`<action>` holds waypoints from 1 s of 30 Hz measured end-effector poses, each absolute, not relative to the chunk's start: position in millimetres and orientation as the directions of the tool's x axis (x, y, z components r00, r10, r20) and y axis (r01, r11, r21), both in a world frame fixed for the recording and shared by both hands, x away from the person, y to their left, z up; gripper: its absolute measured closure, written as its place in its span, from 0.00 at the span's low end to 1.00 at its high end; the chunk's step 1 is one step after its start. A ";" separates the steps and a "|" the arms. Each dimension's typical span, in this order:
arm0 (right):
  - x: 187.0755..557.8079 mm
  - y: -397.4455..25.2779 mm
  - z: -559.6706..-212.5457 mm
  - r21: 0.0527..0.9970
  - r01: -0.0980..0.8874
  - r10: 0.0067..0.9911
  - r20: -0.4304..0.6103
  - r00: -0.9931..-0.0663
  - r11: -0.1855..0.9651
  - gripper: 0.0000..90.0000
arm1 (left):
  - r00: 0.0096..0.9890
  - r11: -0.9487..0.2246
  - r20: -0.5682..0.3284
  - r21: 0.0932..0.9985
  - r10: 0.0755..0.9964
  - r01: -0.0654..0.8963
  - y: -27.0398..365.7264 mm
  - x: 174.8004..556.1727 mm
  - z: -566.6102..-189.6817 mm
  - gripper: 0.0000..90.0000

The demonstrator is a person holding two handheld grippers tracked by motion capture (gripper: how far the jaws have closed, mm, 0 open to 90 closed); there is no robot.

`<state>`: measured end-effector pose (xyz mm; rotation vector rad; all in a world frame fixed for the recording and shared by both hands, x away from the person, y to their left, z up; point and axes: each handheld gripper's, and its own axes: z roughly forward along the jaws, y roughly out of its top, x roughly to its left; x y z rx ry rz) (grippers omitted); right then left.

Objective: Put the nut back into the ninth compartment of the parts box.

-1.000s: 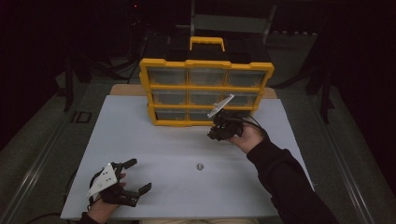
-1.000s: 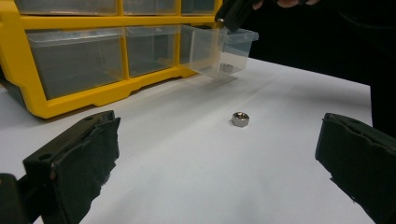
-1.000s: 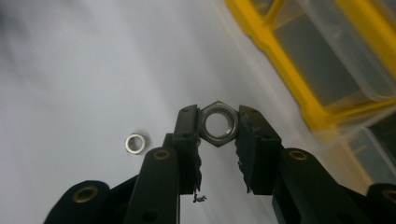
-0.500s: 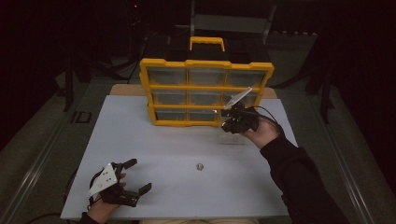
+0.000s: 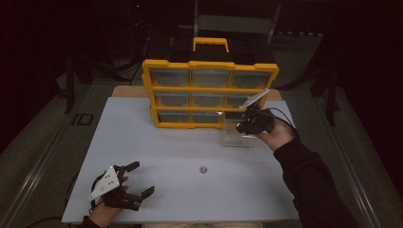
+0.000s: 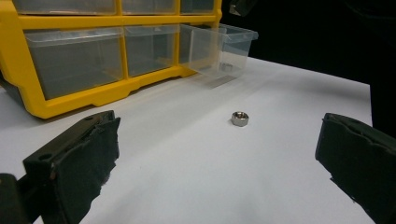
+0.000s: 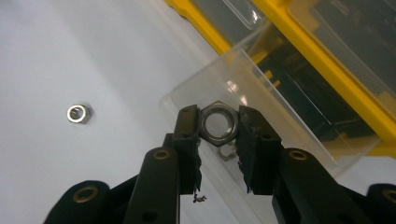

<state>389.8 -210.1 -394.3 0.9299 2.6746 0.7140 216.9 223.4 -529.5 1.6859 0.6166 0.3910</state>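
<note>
White table, wide and bare across most of its top, with black all round. Yellow cabinet of clear drawers upright at the far edge, three rows of three, a handle on top. Clear plastic drawer pulled out of the bottom row at its right end, resting on the table just in front of the frame; see-through walls, a small nut already lying inside.

Left gripper low at the near left corner, held just above the table, jaws spread wide and empty, a grey plate on top. Right gripper over at the far right, above the pulled-out drawer, jaws closed on a hex nut.

Held nut: steel grey, six-sided, round hole straight through, dull sheen on the face, faint thread inside; pinched by two opposite flats between the black pads, face turned to the camera, hanging over the open drawer.

Loose nut of the same kind lying flat on the table near the middle, well apart from both grippers; silvery, bright rim, hole up, ahead of the left gripper between its open jaws in the left gripper view.
</note>
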 end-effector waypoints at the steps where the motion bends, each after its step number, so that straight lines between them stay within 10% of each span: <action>1: 390.3 -211.1 -395.6 0.511 0.526 0.632 -0.045 -0.774 0.680 0.78 | 0.800 -0.121 -0.077 0.975 0.594 0.184 223.4 216.9 -529.5 0.00; 30: 427.6 -197.3 -439.7 0.440 0.611 0.682 -0.007 -0.731 0.658 0.78 | 0.802 -0.121 -0.077 0.976 0.593 0.183 223.8 216.9 -529.6 0.00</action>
